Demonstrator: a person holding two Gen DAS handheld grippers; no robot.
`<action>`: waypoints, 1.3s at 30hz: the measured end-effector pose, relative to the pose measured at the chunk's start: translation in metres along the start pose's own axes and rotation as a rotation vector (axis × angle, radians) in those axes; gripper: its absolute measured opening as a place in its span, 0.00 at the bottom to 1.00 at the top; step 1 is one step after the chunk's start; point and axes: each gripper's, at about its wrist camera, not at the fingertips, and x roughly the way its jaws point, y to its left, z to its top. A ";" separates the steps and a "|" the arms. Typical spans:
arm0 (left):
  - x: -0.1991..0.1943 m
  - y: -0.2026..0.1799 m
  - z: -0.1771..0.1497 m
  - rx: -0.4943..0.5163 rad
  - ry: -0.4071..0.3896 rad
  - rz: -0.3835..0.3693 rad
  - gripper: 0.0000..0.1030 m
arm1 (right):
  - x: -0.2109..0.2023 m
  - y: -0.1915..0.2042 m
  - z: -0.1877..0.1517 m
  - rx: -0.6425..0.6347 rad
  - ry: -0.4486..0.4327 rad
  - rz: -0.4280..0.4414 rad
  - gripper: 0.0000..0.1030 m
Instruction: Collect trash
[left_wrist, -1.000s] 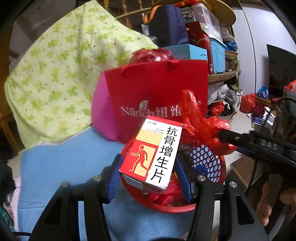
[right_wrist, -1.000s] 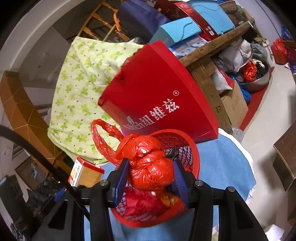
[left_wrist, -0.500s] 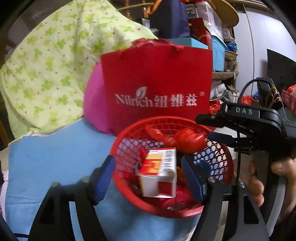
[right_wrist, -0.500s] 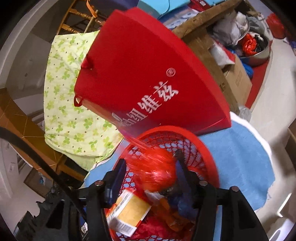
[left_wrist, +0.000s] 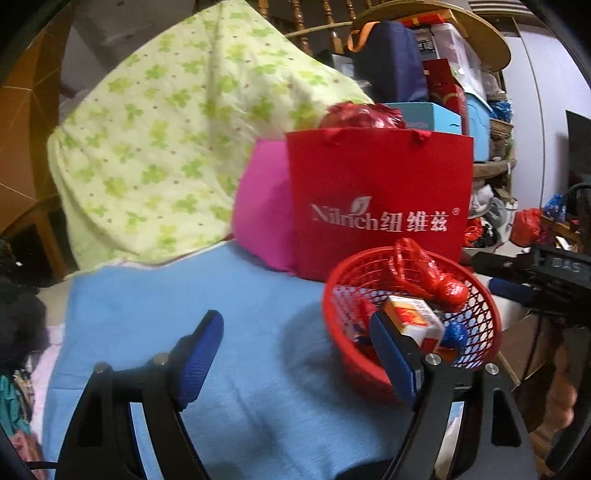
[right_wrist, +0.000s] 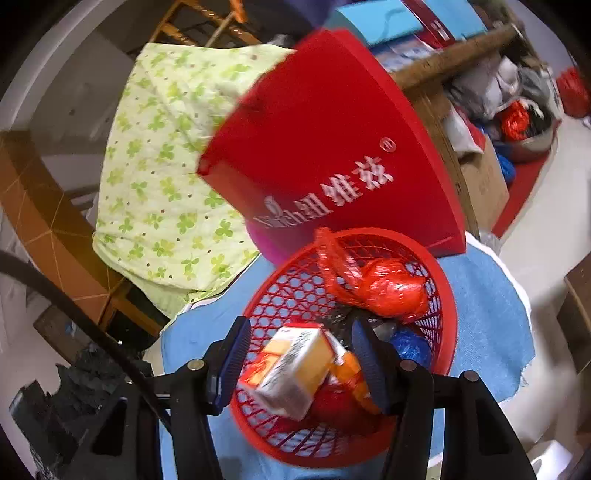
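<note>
Blue-padded left tool (left_wrist: 295, 354) opening, empty, right tool (right_wrist: 301, 363) parted above red basket (right_wrist: 448, 295), gripping nothing

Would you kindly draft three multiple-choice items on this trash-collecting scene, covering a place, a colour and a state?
1. Where does the red and white cardboard medicine box lie?
A. in the red plastic mesh basket
B. on the green clover-print quilt
C. inside the red paper gift bag

2. What colour is the cloth under the basket?
A. grey
B. light blue
C. yellow

3. What does the left gripper hold?
A. the box
B. the knotted red plastic bag
C. nothing

Answers: 1 A, the box rests among the basket's contents; 2 B, blue fabric spreads under the basket; 3 C, its jaws are opening over bare cloth, and the knotted red plastic bag lies in the basket.
</note>
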 end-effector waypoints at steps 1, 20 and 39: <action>-0.004 0.003 0.000 0.001 -0.003 0.012 0.80 | -0.005 0.007 -0.002 -0.016 -0.002 -0.009 0.59; -0.096 0.055 -0.001 -0.046 -0.014 0.168 0.88 | -0.105 0.121 -0.045 -0.397 -0.115 -0.070 0.66; -0.169 0.088 -0.007 -0.101 -0.050 0.282 0.97 | -0.137 0.173 -0.077 -0.526 -0.119 -0.096 0.71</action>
